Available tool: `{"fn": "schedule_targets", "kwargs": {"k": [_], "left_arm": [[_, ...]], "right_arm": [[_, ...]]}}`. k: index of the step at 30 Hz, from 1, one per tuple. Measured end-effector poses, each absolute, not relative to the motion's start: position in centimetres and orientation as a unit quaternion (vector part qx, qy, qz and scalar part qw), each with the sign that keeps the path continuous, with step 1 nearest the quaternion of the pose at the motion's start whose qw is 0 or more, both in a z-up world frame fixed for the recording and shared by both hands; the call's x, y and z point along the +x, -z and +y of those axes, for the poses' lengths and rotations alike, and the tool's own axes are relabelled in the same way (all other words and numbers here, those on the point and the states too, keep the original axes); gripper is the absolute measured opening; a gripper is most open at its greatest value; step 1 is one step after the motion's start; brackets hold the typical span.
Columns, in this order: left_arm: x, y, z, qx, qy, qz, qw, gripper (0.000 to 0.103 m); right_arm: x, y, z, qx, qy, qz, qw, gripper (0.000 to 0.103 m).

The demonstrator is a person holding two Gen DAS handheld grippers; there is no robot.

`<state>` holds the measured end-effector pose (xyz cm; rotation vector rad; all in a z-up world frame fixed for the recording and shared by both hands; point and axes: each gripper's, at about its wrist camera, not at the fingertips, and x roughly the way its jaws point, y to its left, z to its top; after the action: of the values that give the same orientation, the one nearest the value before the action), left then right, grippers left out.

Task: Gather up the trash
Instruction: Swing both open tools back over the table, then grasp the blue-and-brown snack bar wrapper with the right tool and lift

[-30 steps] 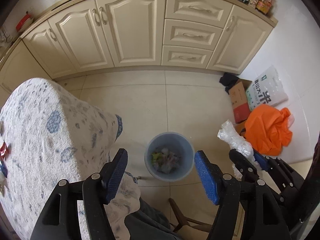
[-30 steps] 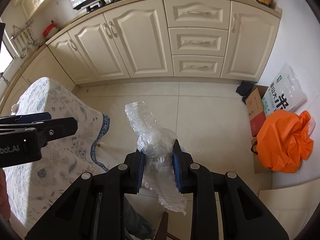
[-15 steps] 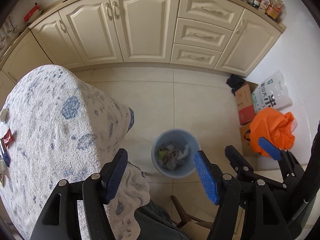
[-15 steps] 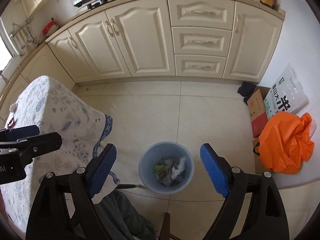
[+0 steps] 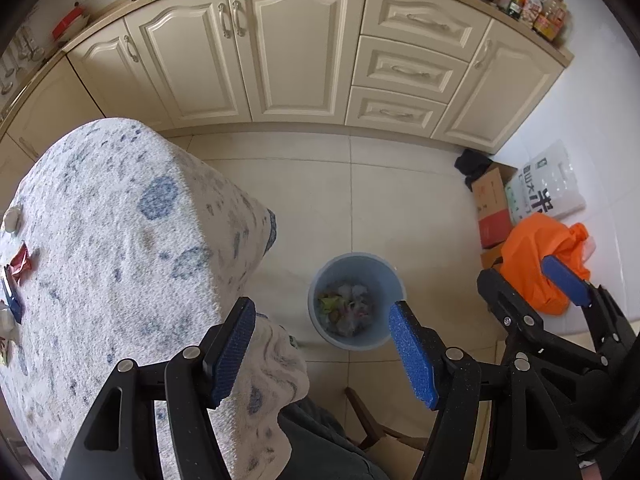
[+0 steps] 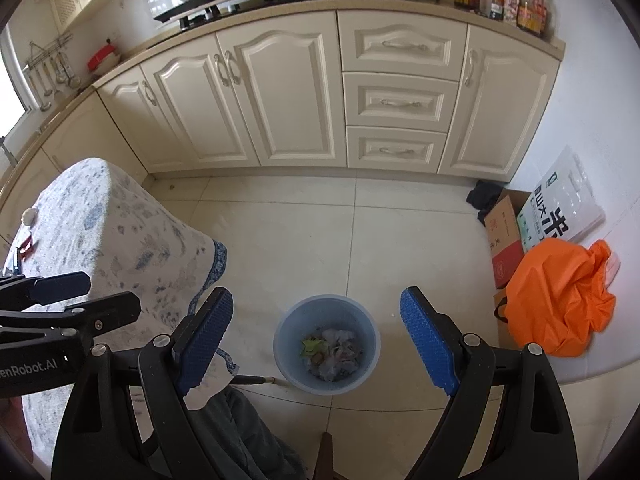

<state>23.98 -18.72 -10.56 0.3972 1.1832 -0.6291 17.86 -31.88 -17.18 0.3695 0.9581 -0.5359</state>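
While the right gripper (image 6: 316, 340) hangs spread and empty above the blue waste bin (image 6: 326, 350), the left gripper (image 5: 322, 354) is likewise open, holding nothing. Remaining wrappers (image 5: 20, 260) lie on the cloth-covered bench (image 5: 120, 240); light and crinkly, they probably suit a pinch across the middle.

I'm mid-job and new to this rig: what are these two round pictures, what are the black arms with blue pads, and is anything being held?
Each picture comes from a fisheye camera on a hand-held gripper, looking along its two fingers. The left wrist view shows the left gripper; the right wrist view shows the right gripper. Both stand open and empty above a blue trash bin on the tiled floor, already holding crumpled trash. On the table's floral tablecloth a few wrappers remain at the left edge. An orange bag sits by the wall.
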Motion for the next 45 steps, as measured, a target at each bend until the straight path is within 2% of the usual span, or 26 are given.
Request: {"fn": "schedule_targets", "kwargs": {"k": [9, 24, 33, 45], "left_arm": [[25.3, 8.3, -12.0, 0.144, 0.263, 0.536, 0.789, 0.065], [26.7, 4.7, 7.3, 0.024, 0.129, 0.528, 0.839, 0.065], [25.9, 4.6, 18.2, -0.045, 0.020, 0.532, 0.845, 0.065], [26.1, 6.1, 26.2, -0.106, -0.033, 0.541, 0.834, 0.066]], "right_arm": [[21.2, 14.7, -27.8, 0.138, 0.211, 0.441, 0.861, 0.087], [31.9, 14.5, -13.5, 0.062, 0.033, 0.458, 0.886, 0.087], [35.9, 16.3, -3.9, 0.018, -0.074, 0.480, 0.874, 0.087], [38.3, 17.4, 2.5, -0.041, -0.124, 0.494, 0.860, 0.087]]}}
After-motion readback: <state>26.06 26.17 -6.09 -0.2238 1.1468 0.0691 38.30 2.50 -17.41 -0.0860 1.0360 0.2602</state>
